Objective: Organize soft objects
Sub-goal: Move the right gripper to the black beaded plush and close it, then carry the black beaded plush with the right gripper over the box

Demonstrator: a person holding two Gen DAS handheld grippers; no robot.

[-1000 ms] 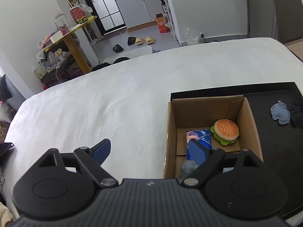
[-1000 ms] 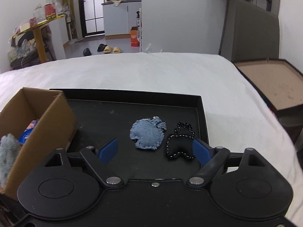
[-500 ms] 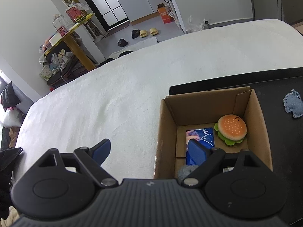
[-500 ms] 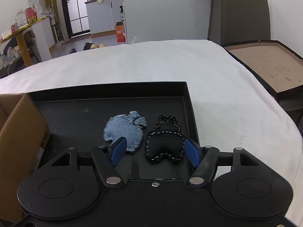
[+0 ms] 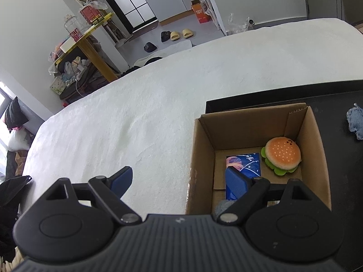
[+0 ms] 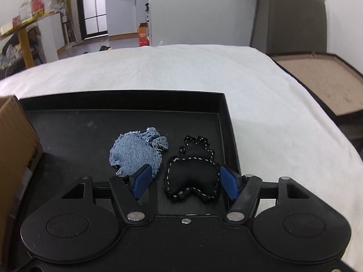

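A black stuffed toy [image 6: 192, 176] edged in white stitching lies in the black tray [image 6: 223, 117] beside a frayed denim one [image 6: 136, 154], framed by the wide-open right claw [image 6: 185, 182], while the left claw [image 5: 179, 181] gapes empty.

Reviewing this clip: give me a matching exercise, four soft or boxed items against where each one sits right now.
Things:
1. burger plush
2. denim pouch
3. black stitched pouch
4. blue packet

Places:
A. between the open right gripper fingers, on the black tray
B. flat in the cardboard box, left of the plush
C. box's far right corner
D. on the tray, left of the other pouch

Pairs: 1-C, 2-D, 3-A, 4-B
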